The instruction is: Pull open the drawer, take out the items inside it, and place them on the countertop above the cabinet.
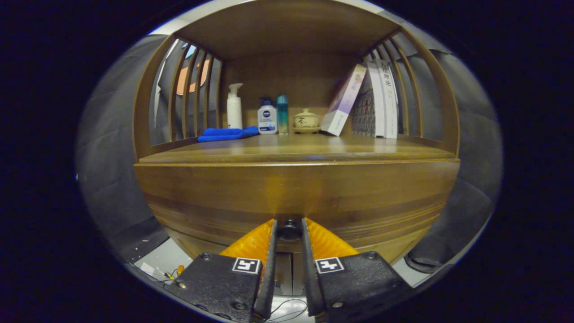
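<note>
Wooden drawer front (296,193) spans the cabinet just ahead of the gripper (289,229), whose fingers are narrowed around the dark round knob (289,230), one on each side. Above, on the tabletop (296,152), from left to right stand a blue cloth (226,133), a white pump bottle (234,107), a lotion bottle (267,117), a teal bottle (282,114), a lidded cup (306,120) and leaning books (365,101).

Gripper (289,229), jaws pinched nearly together

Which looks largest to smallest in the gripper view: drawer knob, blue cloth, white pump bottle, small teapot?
1. Blue cloth
2. White pump bottle
3. Small teapot and drawer knob: look alike; the knob, gripped by the gripper, is far nearer, so unranked.
</note>
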`<state>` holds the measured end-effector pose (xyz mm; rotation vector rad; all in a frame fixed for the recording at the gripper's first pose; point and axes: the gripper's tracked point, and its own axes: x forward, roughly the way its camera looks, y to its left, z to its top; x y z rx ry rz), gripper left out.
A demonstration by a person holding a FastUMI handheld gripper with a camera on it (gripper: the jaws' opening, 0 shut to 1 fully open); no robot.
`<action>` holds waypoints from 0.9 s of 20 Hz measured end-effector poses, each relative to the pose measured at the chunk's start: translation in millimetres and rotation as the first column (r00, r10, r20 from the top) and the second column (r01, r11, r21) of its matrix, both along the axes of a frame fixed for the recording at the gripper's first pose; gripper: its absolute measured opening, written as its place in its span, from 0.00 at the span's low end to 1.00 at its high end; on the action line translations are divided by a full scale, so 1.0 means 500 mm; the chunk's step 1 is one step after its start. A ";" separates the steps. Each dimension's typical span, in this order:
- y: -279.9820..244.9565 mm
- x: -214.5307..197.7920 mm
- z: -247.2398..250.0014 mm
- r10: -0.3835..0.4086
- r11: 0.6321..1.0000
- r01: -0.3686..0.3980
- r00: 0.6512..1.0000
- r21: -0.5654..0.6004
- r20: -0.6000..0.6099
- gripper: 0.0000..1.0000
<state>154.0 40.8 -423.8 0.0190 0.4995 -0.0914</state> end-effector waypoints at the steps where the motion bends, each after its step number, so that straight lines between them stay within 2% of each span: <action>1: 0.001 -0.001 0.002 -0.007 1.000 0.007 1.000 0.002 0.003 0.29; 7: 0.003 -0.003 0.000 -0.006 1.000 0.007 1.000 0.018 -0.013 0.17; 13: 0.005 -0.026 0.003 -0.029 0.999 0.029 0.999 0.015 -0.030 0.17; 18: 0.010 -0.096 0.016 -0.014 1.000 0.014 0.999 0.004 -0.034 0.16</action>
